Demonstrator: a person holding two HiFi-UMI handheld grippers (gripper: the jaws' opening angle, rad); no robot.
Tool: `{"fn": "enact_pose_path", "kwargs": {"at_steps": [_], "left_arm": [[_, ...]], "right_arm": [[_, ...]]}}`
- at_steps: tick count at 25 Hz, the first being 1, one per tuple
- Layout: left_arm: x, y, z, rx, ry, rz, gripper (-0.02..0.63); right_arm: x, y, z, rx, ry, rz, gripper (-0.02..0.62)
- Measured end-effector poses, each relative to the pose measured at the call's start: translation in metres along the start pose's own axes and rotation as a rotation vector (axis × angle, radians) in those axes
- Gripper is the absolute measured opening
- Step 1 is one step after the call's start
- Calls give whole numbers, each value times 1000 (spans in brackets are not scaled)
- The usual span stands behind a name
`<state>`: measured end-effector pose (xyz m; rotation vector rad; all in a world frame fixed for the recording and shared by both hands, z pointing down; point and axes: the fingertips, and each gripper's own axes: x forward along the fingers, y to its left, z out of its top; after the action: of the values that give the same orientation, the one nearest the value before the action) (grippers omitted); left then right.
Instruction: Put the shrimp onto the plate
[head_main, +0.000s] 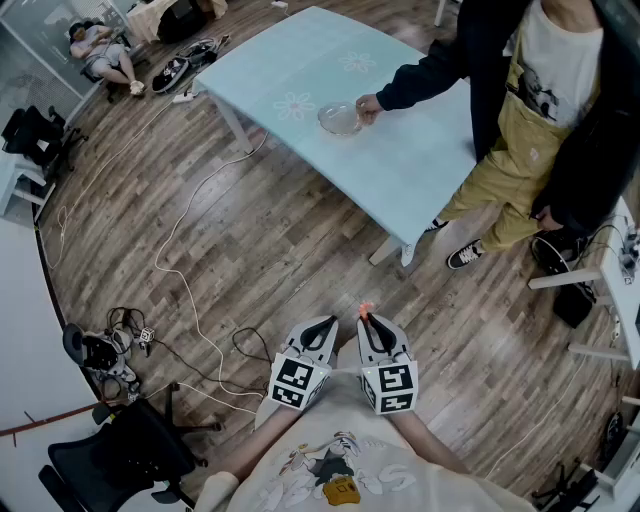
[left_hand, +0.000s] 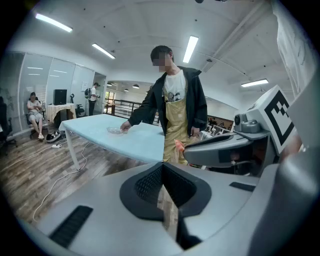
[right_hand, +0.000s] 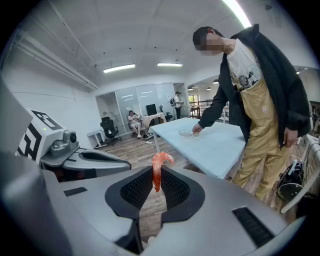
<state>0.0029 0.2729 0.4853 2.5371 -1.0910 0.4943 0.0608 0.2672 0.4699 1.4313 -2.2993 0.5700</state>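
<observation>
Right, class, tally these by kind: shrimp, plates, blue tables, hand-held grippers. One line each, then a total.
Shrimp: 1
Plate: 1
Blue table: 1
Grippers: 2, left gripper and right gripper
Total: 5

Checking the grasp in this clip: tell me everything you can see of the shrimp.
The shrimp is orange-pink and glossy, with a curled end hooking over at the top. It is pinched between the jaws of the right gripper, sticking out past their tips, and is held in the air well short of the table. Nothing else touches it.
</observation>
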Motion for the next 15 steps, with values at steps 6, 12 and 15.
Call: {"fn": "enact_pose_path", "kwargs": {"at_steps": [6,12,15], "left_arm": [[-24,-60,-10,-2,24,-11,-3],[-20,-158,-37,-17,32,-55,-3],[-30,-173,-39,8,35,-40,-3]], "right_arm": [[-75,-8,-26,15,-4,-9,71],[-149,-45,-32,64,-79,-12,71],[-169,-44,-47,76,-81,1,71]]}}
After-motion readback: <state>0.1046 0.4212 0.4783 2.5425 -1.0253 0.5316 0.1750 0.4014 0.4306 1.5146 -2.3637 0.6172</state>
